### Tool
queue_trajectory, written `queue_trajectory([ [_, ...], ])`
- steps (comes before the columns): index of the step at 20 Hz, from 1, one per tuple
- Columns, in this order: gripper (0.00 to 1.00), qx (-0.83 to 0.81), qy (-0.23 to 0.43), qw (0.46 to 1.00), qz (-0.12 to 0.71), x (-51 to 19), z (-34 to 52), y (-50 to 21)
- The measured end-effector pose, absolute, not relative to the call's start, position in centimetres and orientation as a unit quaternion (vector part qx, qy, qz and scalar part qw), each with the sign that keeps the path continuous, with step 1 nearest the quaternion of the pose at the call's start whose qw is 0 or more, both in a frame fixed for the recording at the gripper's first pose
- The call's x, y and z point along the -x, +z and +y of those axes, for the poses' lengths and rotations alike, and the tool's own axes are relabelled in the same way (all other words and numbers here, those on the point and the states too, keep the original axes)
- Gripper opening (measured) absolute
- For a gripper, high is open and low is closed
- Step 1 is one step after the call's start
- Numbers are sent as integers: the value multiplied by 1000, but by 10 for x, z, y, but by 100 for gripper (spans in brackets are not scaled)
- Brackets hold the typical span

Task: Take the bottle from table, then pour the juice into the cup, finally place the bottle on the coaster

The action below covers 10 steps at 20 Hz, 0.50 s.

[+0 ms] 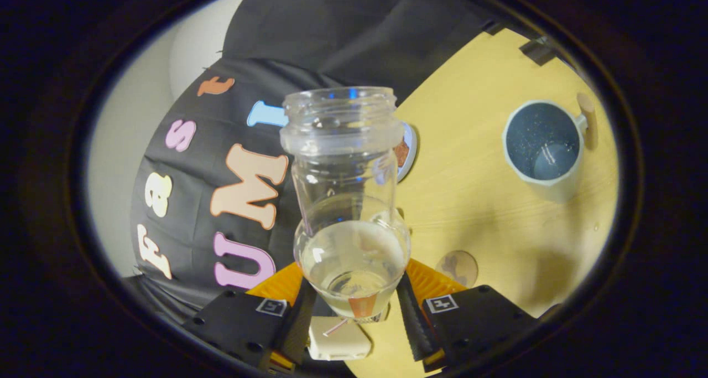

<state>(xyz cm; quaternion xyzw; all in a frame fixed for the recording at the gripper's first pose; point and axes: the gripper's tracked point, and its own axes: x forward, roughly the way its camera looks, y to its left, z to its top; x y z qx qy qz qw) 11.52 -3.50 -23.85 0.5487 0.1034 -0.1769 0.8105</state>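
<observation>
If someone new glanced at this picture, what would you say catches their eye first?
First the clear open-mouthed bottle, gripped between the gripper's two fingers, with pale juice pooled in its lower part. Next the cup standing on the wooden table beyond the fingers, dark inside. A small round coaster lies on the table just beside the bottle.

table point(475, 201): pale wooden top, seen at a steep tilt, faint grain visible | booth wall point(343, 29): black cloth, rising behind the table's far edge | pale wall point(138, 96): plain off-white surface beyond the cloth | dark clips point(537, 50): perhaps brackets, at the table's far edge, too blurred to tell
</observation>
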Motion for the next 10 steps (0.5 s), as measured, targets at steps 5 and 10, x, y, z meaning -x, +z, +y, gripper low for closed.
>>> queue_trajectory([
  [5, 75, -431, -201, 871, 123, -120, -37, -253],
  [10, 75, -300, -204, 916, 173, -125, -33, -272],
])
